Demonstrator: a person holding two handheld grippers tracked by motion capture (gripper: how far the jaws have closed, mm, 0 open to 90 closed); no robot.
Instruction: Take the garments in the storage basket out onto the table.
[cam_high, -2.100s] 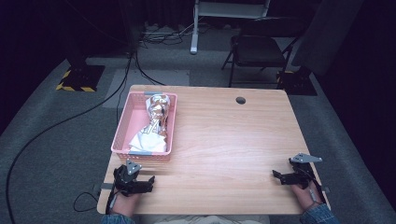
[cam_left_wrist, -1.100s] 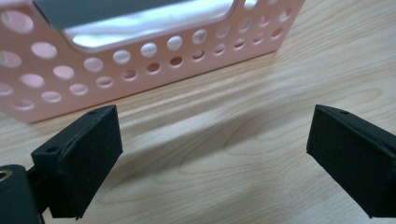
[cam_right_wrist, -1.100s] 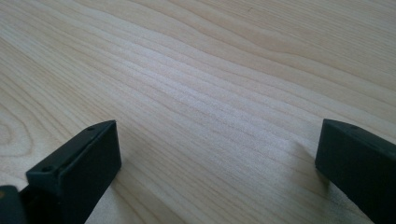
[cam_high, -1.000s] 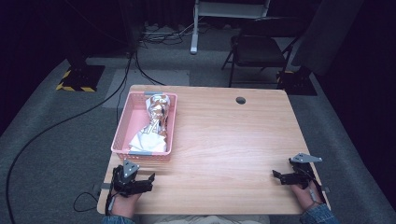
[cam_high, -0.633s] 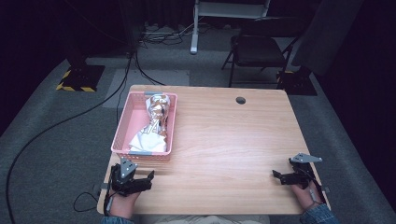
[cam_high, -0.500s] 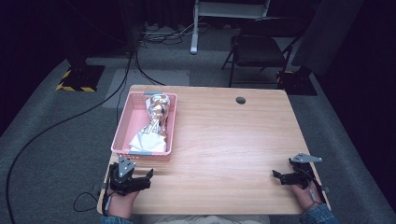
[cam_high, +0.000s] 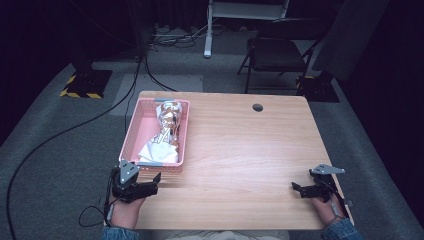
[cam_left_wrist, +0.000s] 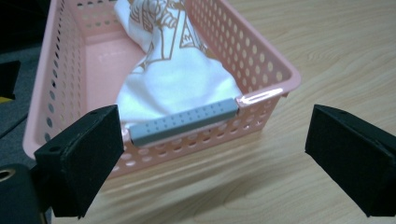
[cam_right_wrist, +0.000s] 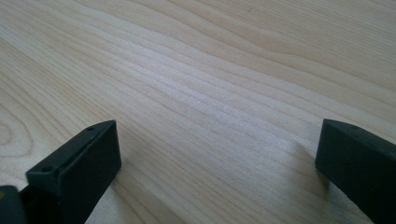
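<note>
Starting state of a handling sequence at a wooden surface (cam_high: 240, 150). The left gripper (cam_high: 150, 184) is held at the near left corner, jaws spread wide and aimed at the near end wall of a pink basket (cam_high: 131, 141); nothing is gripped. Inside the basket a white printed cloth (cam_left_wrist: 180, 79) is seen bunched against the near wall, just behind a grey strip (cam_left_wrist: 184, 121) fixed on the rim. The right gripper (cam_high: 298, 189) is rested at the near right corner, well apart from the basket, jaws likewise spread over bare wood. The work is judged barely begun: cloth untouched and inside the basket, the reach, grasp and lift all left to be done
</note>
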